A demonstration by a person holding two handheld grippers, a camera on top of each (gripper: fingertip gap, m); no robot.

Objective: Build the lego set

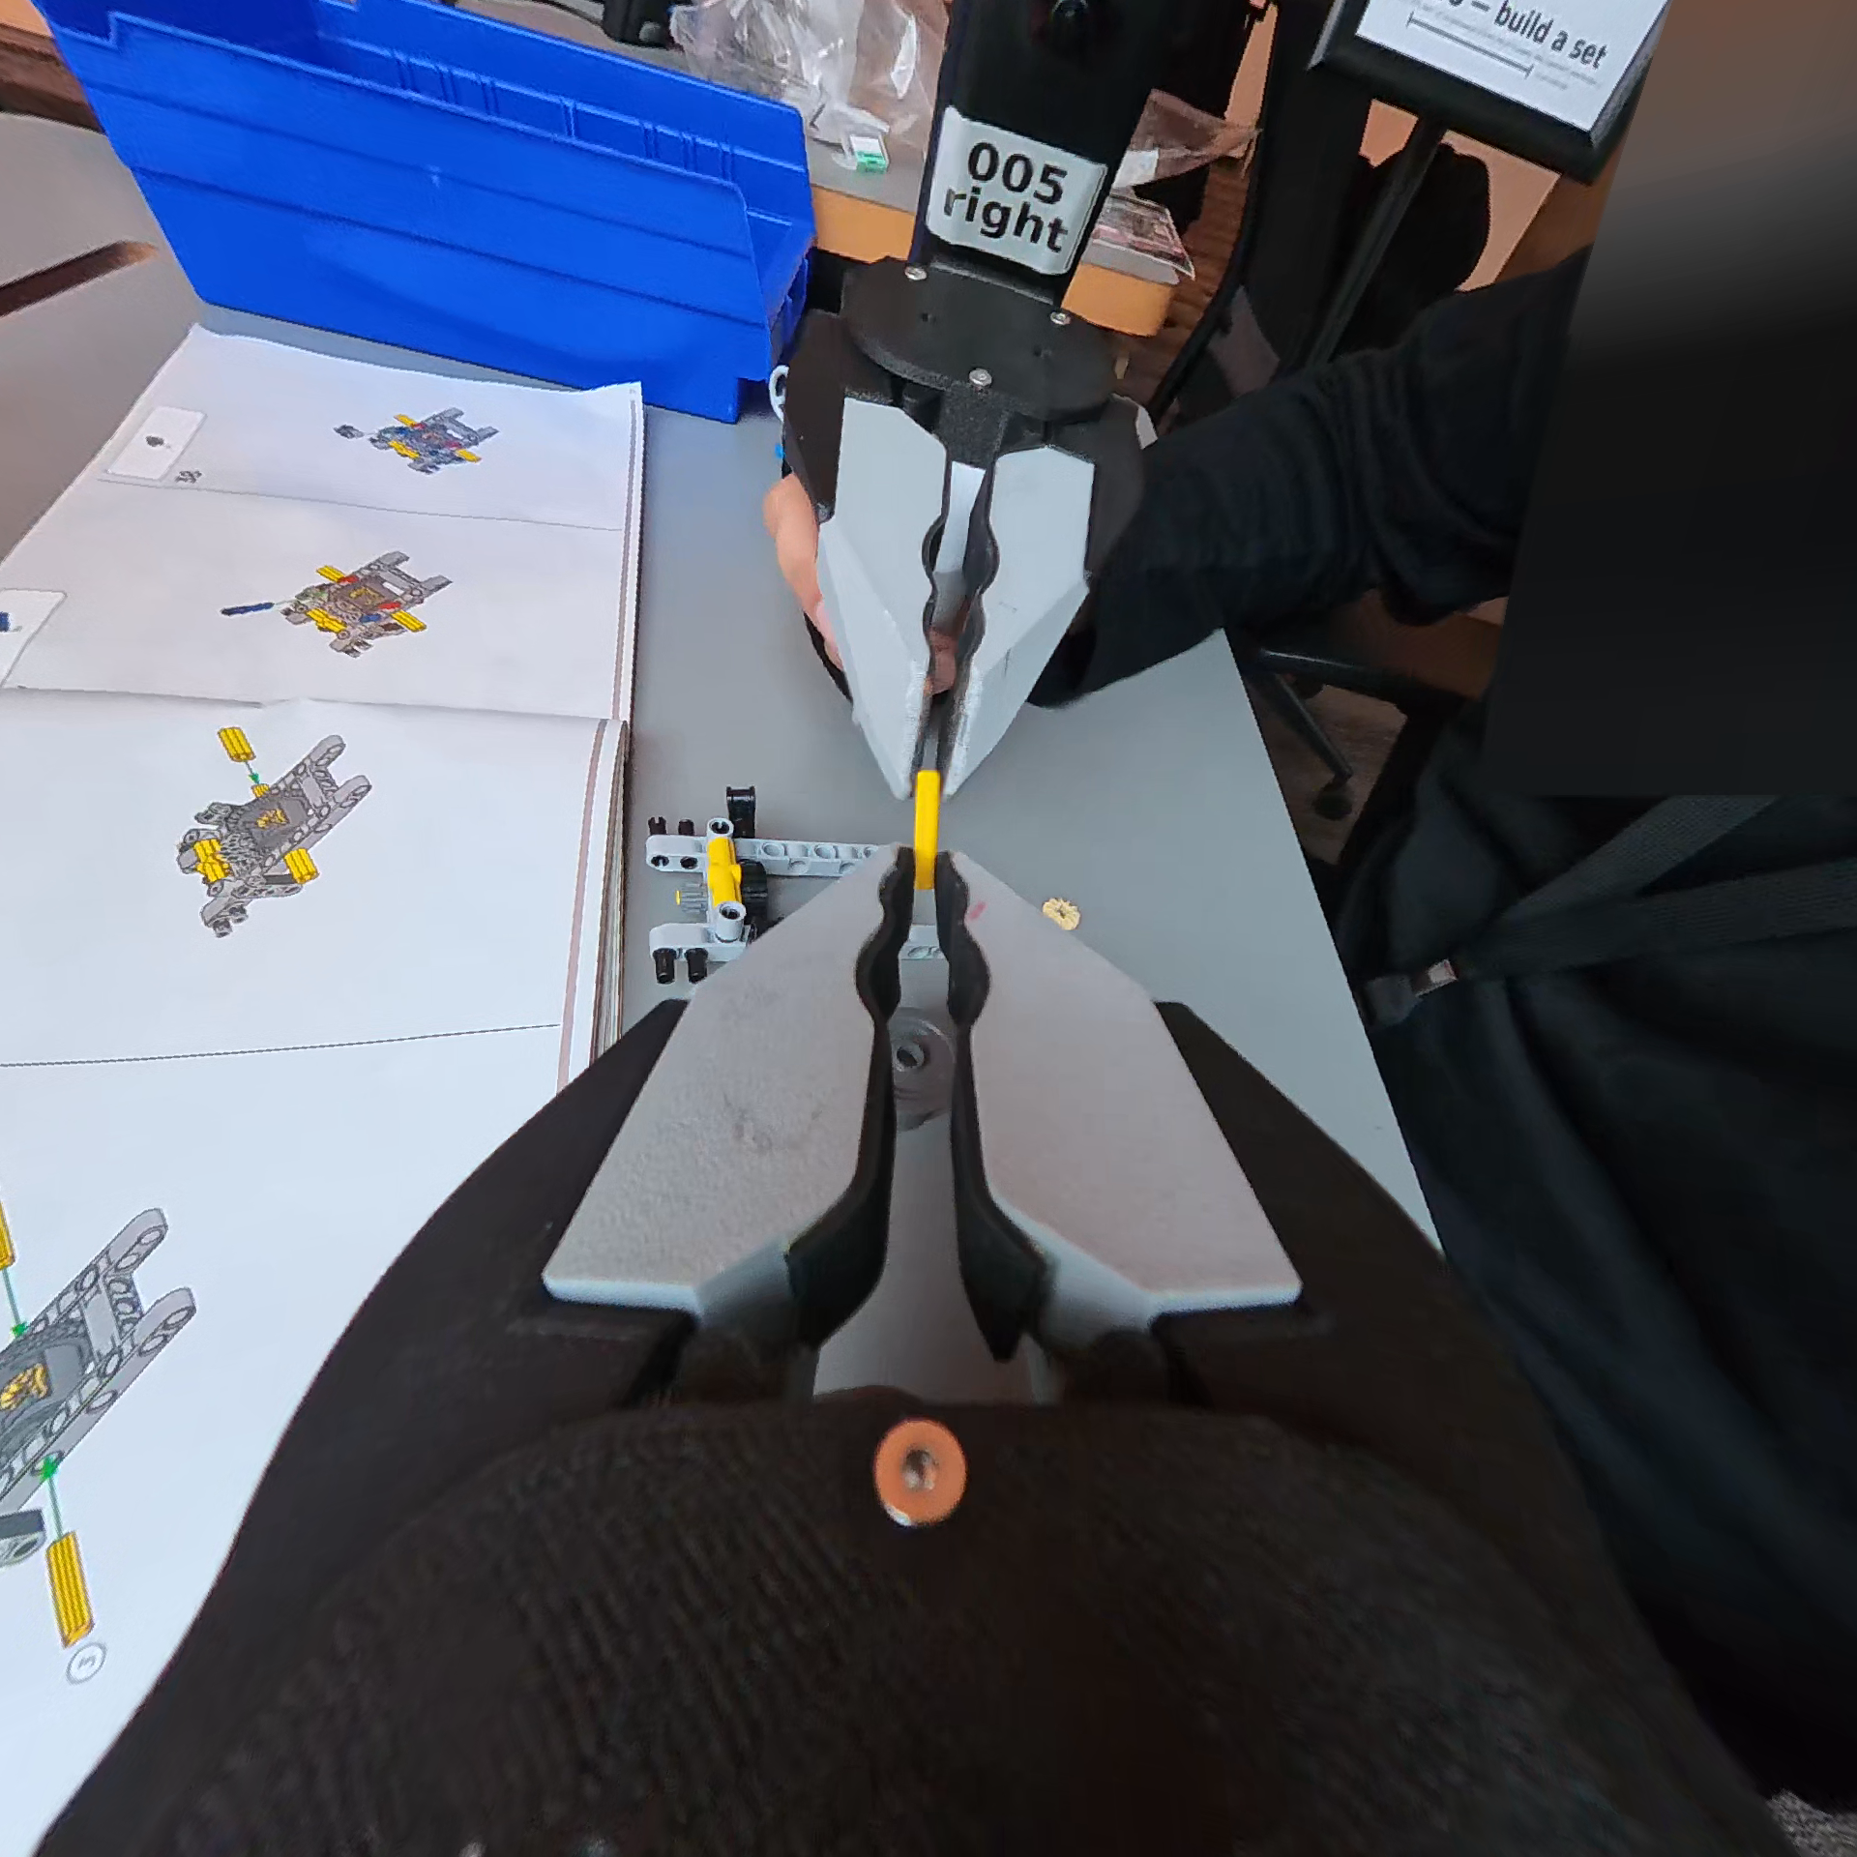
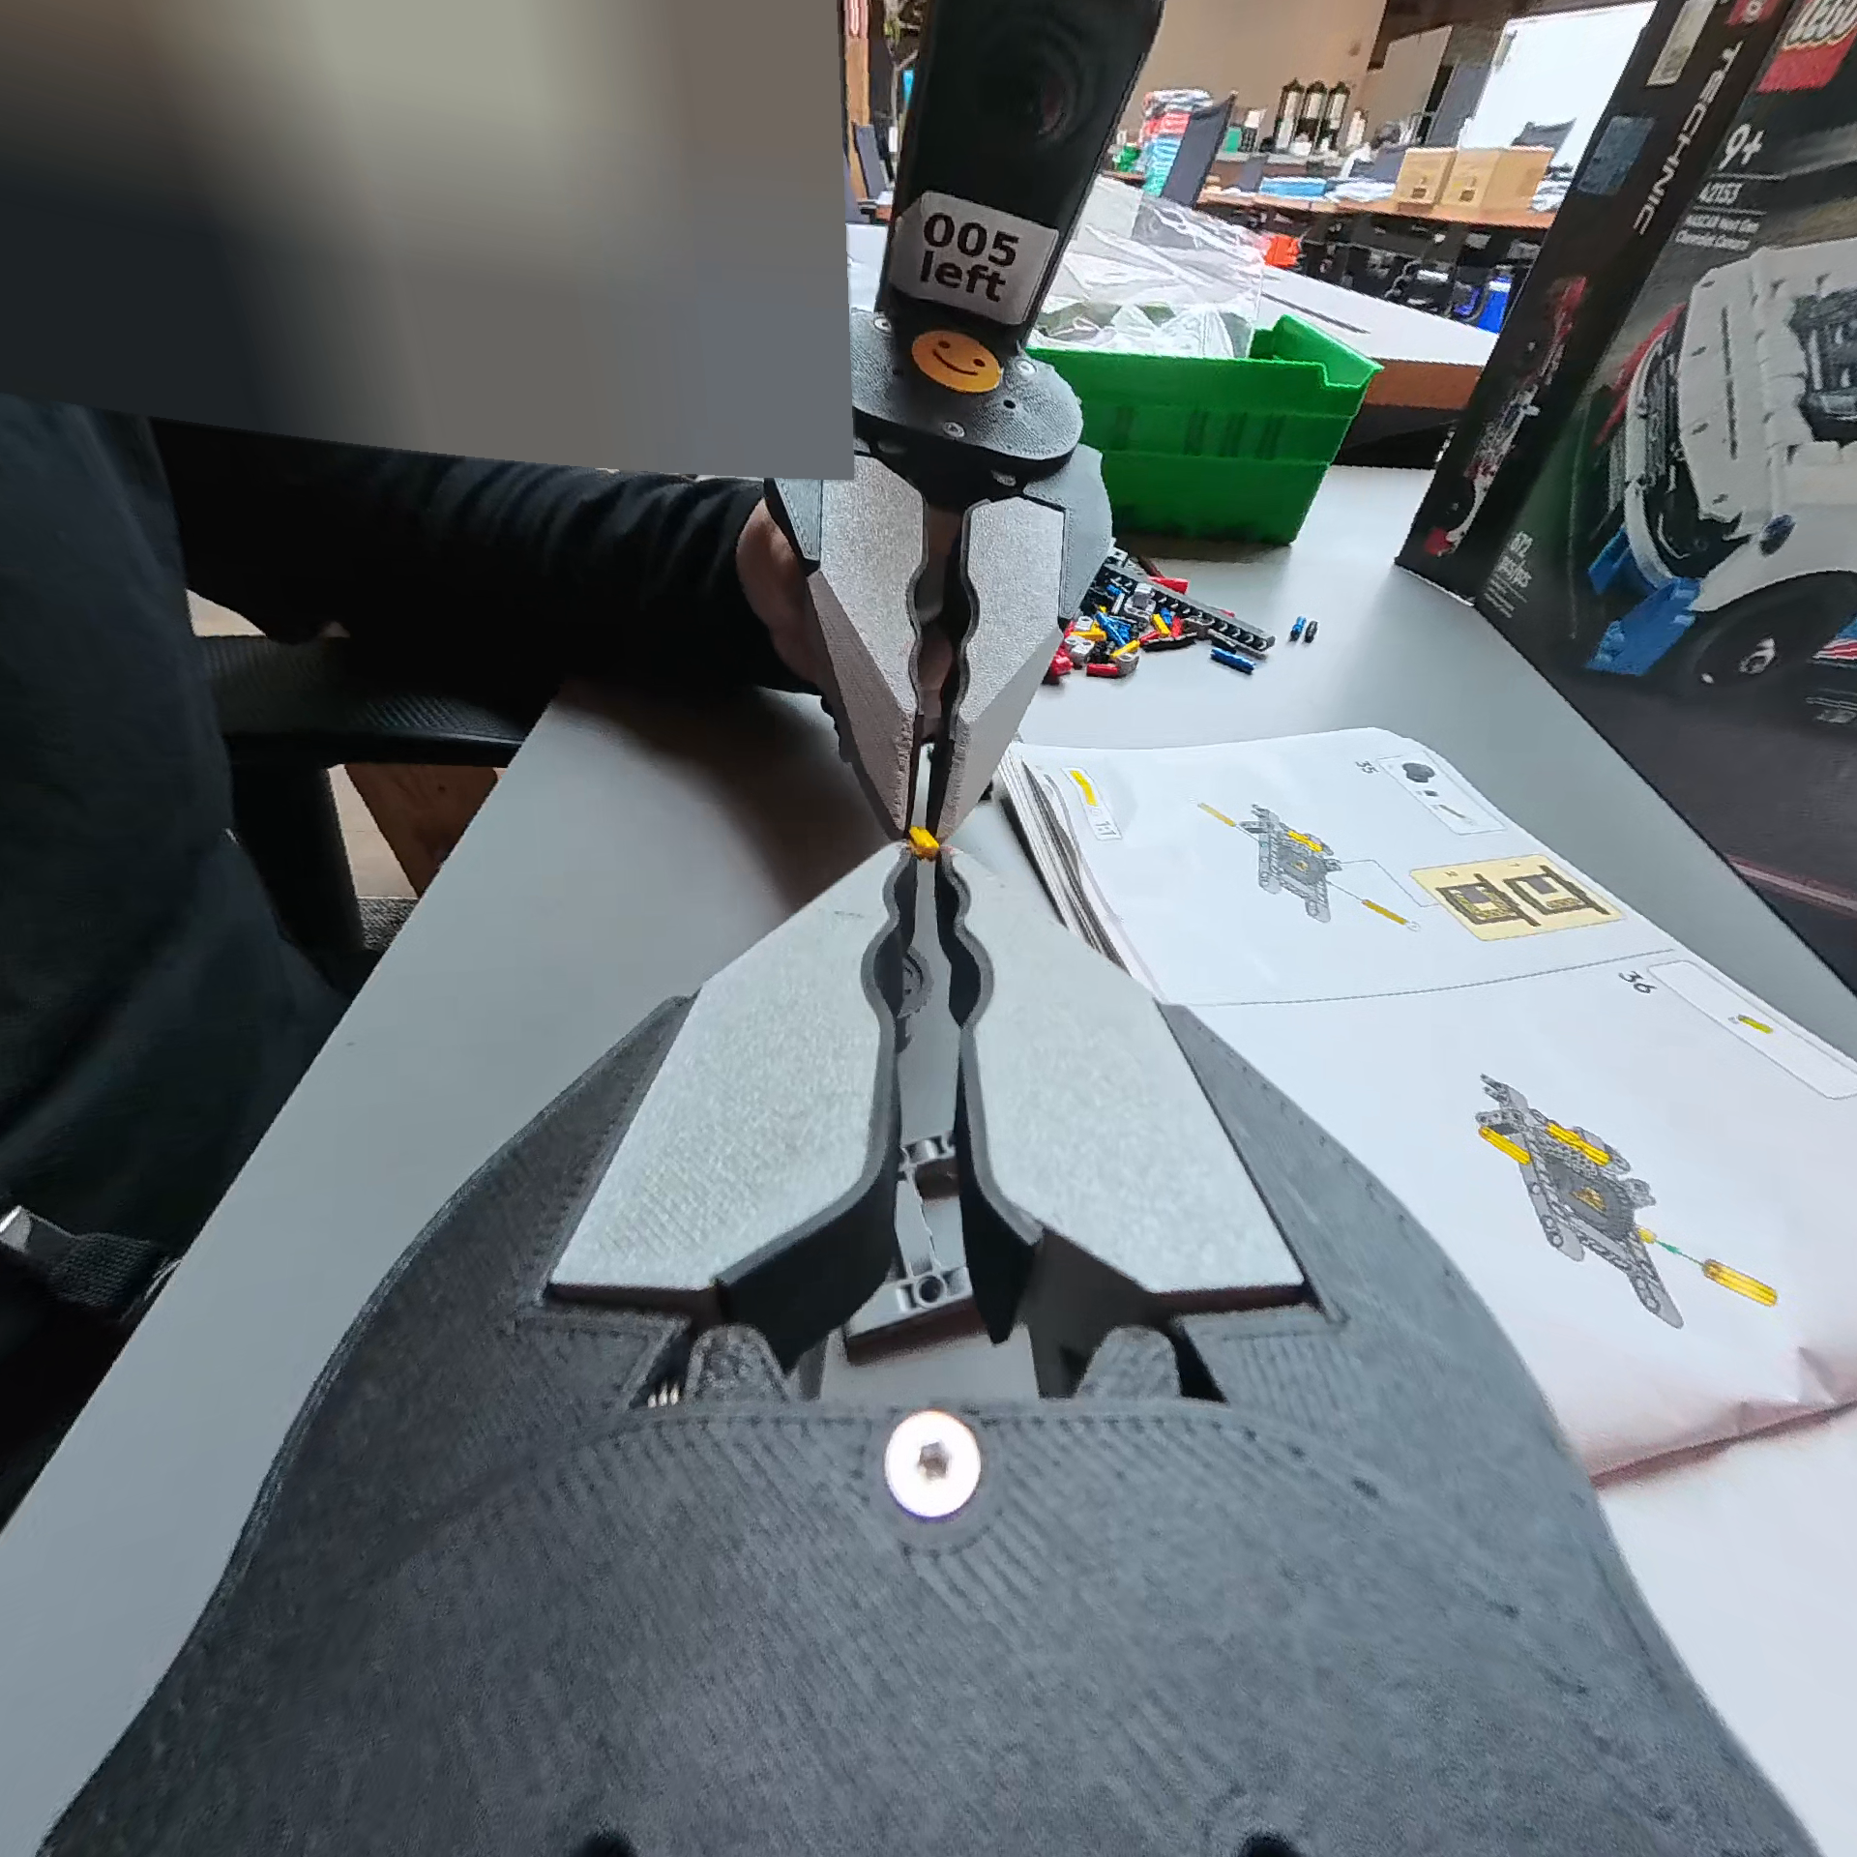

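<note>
A short yellow axle [image 1: 926,824] is held above the grey table [image 1: 1125,804], gripped at both ends. My left gripper [image 1: 924,868] is shut on its near end. My right gripper [image 1: 933,779] comes from the far side, tips down, shut on its other end. In the right wrist view the axle [image 2: 921,842] shows as a small yellow spot between my right gripper [image 2: 922,864] and my left gripper [image 2: 922,822]. A partly built grey, yellow and black lego frame [image 1: 718,894] lies on the table just left of the tips, partly hidden by my left fingers.
An open instruction booklet [image 1: 301,804] lies left of the frame, a blue bin [image 1: 452,201] behind it. A small tan gear [image 1: 1060,912] lies right of the tips. In the right wrist view: a green bin [image 2: 1206,432], loose pieces [image 2: 1136,623], the set's box [image 2: 1658,402]. Only a small space, under 4 cm, lies between the two pairs of fingers.
</note>
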